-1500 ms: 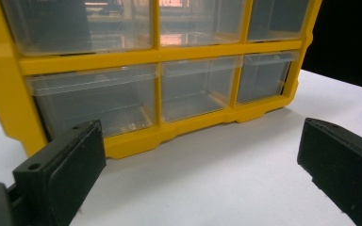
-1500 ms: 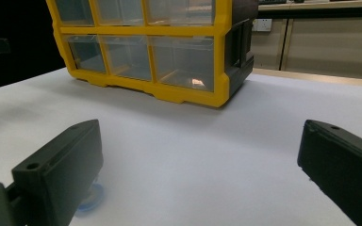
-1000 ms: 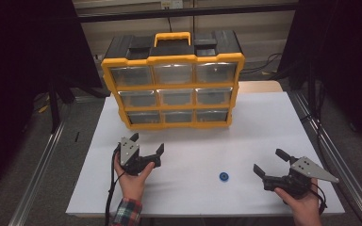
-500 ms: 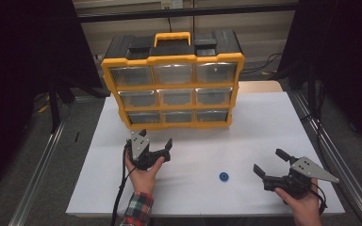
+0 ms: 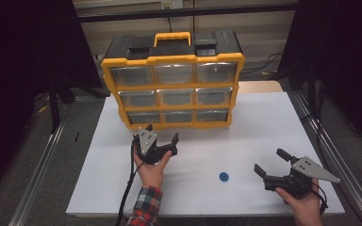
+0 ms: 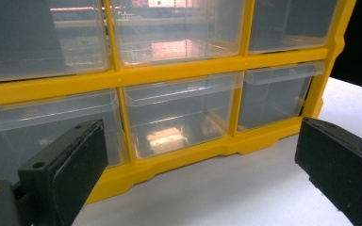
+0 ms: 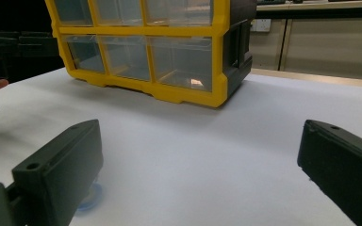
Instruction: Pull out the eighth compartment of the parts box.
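Since the earlier frames, left gripper has advanced up-frame toward the drawer cabinet, jaws spread, likely lining up on the bottom-middle drawer. Right gripper holds position lower right, jaws spread, empty. Blue disc lies on the table, lower centre. Visible drawers closed; contents unclear.
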Demonstrator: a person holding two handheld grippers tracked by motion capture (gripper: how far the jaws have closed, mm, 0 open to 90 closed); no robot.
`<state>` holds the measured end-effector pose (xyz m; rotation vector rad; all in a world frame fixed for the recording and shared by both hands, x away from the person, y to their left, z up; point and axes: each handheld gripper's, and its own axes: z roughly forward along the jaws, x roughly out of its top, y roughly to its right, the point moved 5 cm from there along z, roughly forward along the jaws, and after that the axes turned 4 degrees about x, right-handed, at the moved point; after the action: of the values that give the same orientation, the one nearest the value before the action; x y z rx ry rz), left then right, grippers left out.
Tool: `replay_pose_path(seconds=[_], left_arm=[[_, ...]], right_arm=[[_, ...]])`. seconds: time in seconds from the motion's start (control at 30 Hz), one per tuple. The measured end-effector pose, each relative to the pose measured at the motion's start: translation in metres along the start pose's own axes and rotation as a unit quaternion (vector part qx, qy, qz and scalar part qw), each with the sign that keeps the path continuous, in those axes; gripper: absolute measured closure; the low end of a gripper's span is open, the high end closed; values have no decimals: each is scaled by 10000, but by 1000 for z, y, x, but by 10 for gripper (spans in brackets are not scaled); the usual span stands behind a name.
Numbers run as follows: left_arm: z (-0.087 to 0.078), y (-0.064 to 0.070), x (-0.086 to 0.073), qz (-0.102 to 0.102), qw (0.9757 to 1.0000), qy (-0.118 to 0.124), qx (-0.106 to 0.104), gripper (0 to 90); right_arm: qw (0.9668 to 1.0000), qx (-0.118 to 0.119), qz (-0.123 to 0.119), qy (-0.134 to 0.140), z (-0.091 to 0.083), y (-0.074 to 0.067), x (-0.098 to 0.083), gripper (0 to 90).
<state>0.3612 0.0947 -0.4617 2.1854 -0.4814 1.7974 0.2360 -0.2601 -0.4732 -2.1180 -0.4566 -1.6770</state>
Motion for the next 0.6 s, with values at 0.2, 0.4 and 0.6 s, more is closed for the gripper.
replay_pose_path(seconds=[0.2, 0.4, 0.6], left_arm=[[5, 0, 0, -37, 10000, 6, 80, 34], [10, -2, 1, -79, 9999, 38, 134, 38], [15, 3, 3, -142, 9998, 73, 156, 39]], right_arm=[[10000, 24, -12, -6, 0, -1, 0, 2], [10000, 16, -19, 8, 0, -1, 1, 2], [10000, 17, -26, -11, 0, 0, 0, 3]])
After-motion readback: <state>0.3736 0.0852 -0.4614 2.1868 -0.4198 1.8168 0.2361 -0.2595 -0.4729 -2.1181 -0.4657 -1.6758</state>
